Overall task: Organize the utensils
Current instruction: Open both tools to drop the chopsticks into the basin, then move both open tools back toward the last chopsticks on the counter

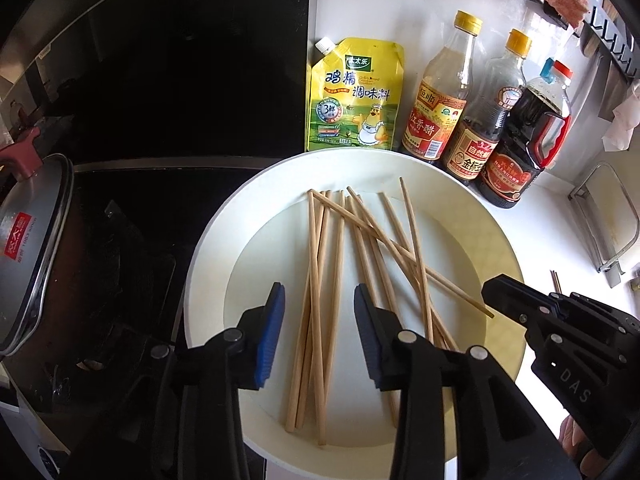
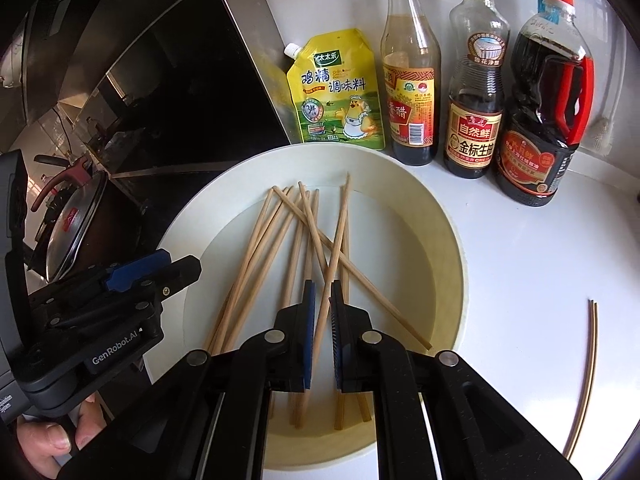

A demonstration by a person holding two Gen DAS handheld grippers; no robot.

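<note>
- On the white desk [image 2: 520, 272], a round cream tray [image 1: 208, 264] holds a loose heap of wooden chopsticks [image 1: 316, 280]; they cross one another, tips fanning toward twelve o'clock.
- At twelve to two o'clock behind the tray stand a yellow seasoning pouch [image 1: 354, 96] and three sauce bottles [image 1: 476, 120], close to the tray's far rim.
- At three o'clock from the tray, well apart on the desk, lies a separate pair of chopsticks [image 2: 586, 368].
- The left tool [image 1: 320, 312] hangs over the heap with its jaws partly apart; several sticks pass beneath the gap, and the pads press on none of them.
- The right tool [image 2: 322, 292] has its jaws nearly together with one stick running through the narrow gap; whether the pads actually pinch it I cannot tell.
- Handling, as a judgement: the sticks look light, stiff and smooth, so they will likely roll or pivot when nudged, and a neighbour may lift along with the chosen one.
- Best hold seems to be near a stick's middle, across its width, where it lies clear of crossings.
</note>
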